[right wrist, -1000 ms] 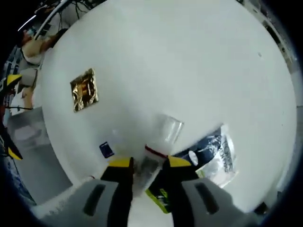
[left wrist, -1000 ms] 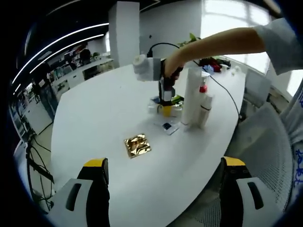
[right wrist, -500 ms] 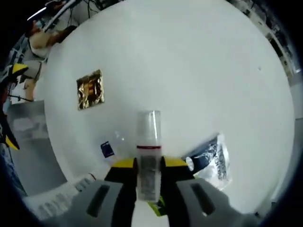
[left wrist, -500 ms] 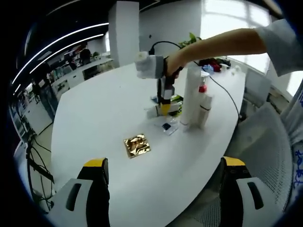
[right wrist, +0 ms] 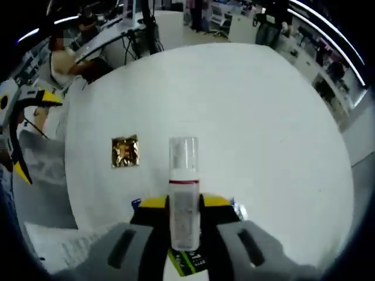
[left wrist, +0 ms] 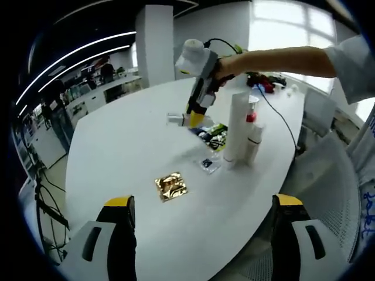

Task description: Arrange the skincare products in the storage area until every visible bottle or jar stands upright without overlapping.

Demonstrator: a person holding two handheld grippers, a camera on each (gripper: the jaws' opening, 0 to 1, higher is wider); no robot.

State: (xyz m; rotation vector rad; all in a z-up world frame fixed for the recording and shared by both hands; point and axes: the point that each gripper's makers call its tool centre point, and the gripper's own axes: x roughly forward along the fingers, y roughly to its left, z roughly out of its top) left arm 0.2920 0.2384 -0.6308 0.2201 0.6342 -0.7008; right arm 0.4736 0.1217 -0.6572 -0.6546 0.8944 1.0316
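Note:
My right gripper [right wrist: 184, 202] is shut on a small clear bottle [right wrist: 184, 181] with a see-through cap and a red band, held in the air above the white table [right wrist: 246, 117]. From the left gripper view, the right gripper [left wrist: 194, 119] holds that bottle [left wrist: 174, 120] sideways, above and left of a tall white bottle [left wrist: 236, 126] and a shorter white pump bottle [left wrist: 254, 139], both standing upright. My left gripper [left wrist: 203, 202] is open near the table's front edge with nothing between its jaws.
A gold sachet [left wrist: 171, 186] lies on the table [left wrist: 117, 152] in front of the bottles; it also appears as the gold sachet [right wrist: 125, 151]. A small blue sachet [left wrist: 207, 164] and green-black packets [left wrist: 212, 134] lie by the bottles. A person's arm [left wrist: 281, 58] reaches in from the right.
The right gripper has lifted the small bottle off the table and swung it up and leftward, away from the packets. The left gripper has stayed put.

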